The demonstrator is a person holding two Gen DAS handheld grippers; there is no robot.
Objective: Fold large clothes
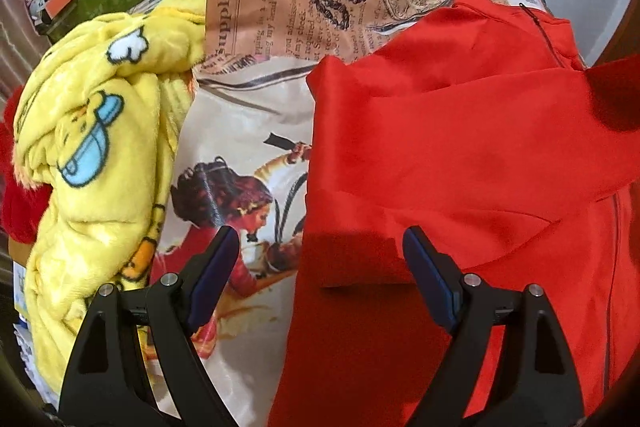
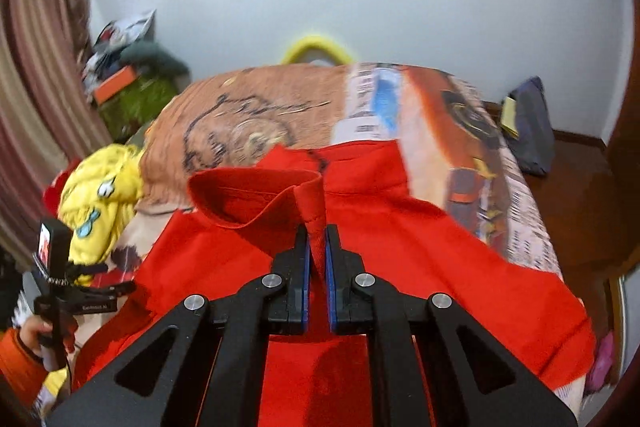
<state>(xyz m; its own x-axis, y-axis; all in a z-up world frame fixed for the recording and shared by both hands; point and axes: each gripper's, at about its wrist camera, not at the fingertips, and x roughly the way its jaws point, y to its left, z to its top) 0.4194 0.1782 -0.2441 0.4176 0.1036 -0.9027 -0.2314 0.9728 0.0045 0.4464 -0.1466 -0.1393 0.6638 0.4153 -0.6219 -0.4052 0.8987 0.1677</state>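
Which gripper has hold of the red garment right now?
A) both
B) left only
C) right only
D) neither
C: the right gripper is shut on a raised fold of the red garment, while the left gripper is open above the cloth with nothing between its fingers.
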